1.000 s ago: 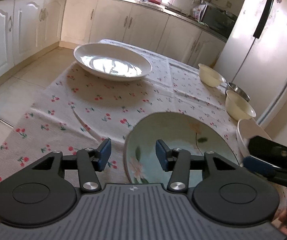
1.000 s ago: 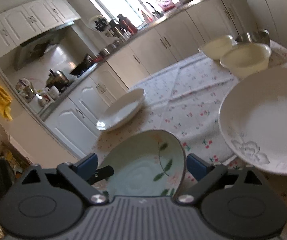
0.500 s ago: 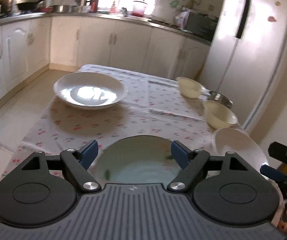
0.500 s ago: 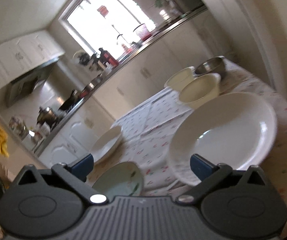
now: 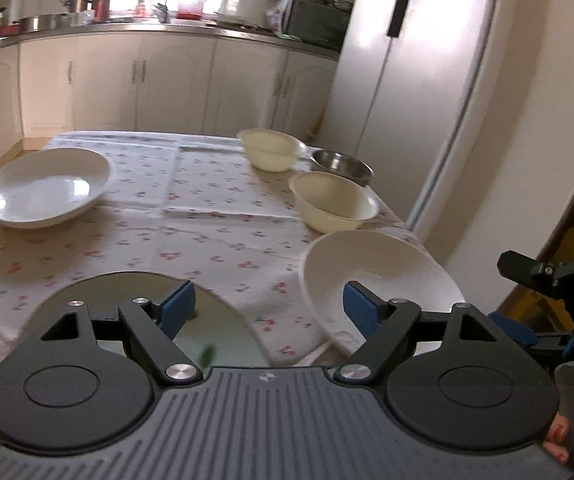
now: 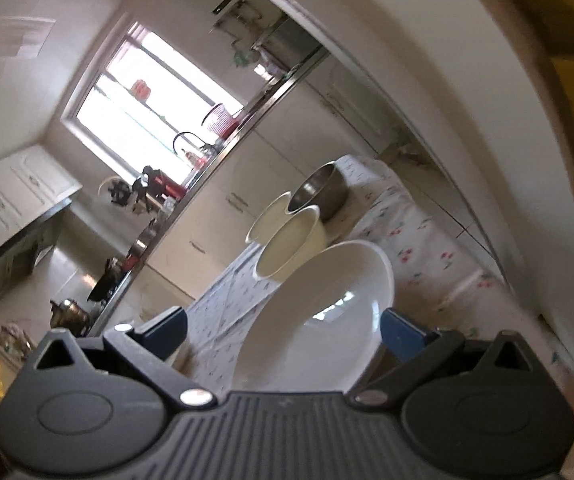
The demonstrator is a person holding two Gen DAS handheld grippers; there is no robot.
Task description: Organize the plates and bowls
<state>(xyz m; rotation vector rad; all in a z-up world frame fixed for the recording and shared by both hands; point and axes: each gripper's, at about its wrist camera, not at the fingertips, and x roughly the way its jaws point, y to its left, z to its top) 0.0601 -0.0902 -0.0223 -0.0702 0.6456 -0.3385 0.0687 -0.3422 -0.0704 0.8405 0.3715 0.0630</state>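
Observation:
On the cherry-print tablecloth (image 5: 207,216) lie a wide white plate (image 5: 43,188) at far left, a pale green flowered plate (image 5: 223,332) at the near edge, a deep white plate (image 5: 371,268) near right, two cream bowls (image 5: 333,202) (image 5: 271,148) and a steel bowl (image 5: 341,164). My left gripper (image 5: 269,306) is open above the near edge, between the green plate and the deep white plate. My right gripper (image 6: 283,330) is open, tilted, with the deep white plate (image 6: 319,312) between its fingers; contact cannot be told. It shows at far right in the left wrist view (image 5: 527,276).
A tall white fridge (image 5: 415,80) stands just beyond the table's right side. White cabinets (image 5: 135,76) and a cluttered counter run along the back. The cream bowls (image 6: 291,244) and steel bowl (image 6: 319,192) line up beyond the deep plate in the right wrist view.
Both grippers pulled back and swung right. My left jaws opened wider, off the green plate. The right view tilted and now frames the deep white plate between its fingers.

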